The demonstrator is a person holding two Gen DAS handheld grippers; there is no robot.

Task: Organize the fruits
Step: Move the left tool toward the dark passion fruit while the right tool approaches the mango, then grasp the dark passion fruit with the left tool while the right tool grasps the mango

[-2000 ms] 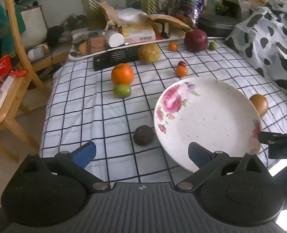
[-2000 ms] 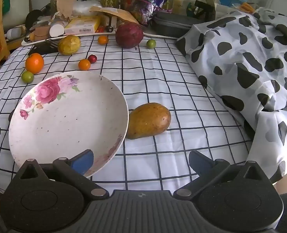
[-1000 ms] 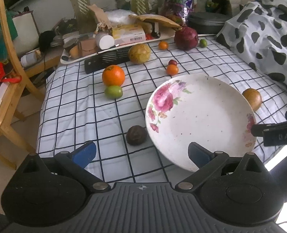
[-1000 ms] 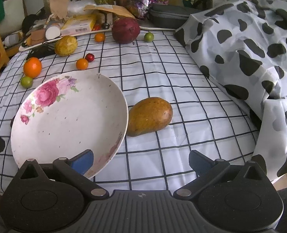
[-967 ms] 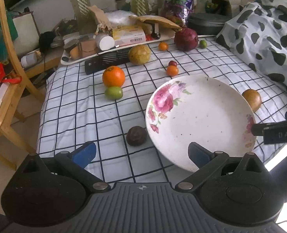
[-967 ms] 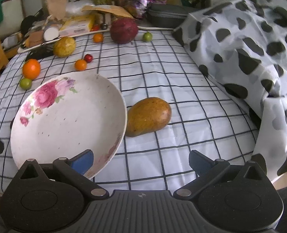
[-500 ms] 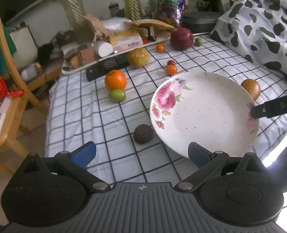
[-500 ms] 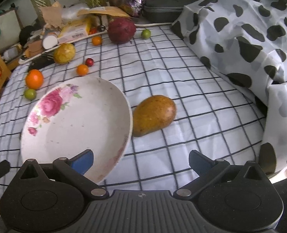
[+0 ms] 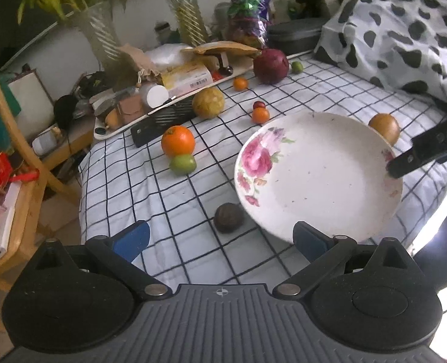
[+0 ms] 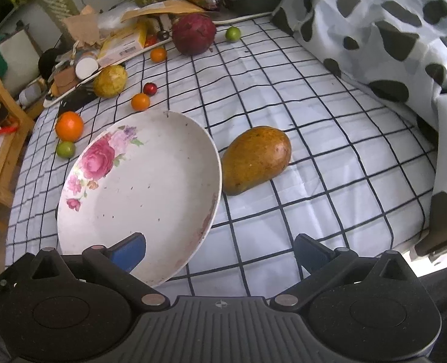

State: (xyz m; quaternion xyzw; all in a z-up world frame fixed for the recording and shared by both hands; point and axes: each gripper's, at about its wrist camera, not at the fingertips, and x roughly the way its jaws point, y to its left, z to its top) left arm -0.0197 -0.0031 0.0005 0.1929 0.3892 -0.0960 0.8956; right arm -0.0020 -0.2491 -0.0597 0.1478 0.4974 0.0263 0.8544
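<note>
A bed covered by a white sheet with a black grid (image 10: 299,121) carries the fruit. A rose-patterned plate (image 10: 138,193) sits near its front edge, a mango (image 10: 255,158) just beside it. An orange (image 9: 178,140) touches a green lime (image 9: 182,164); a dark wrinkled fruit (image 9: 229,217) lies near the plate. Farther back are a yellow round fruit (image 9: 208,103), two small orange fruits, a cherry and a large dark red fruit (image 9: 270,66). A cow-print blanket (image 10: 389,30) covers the right side.
</note>
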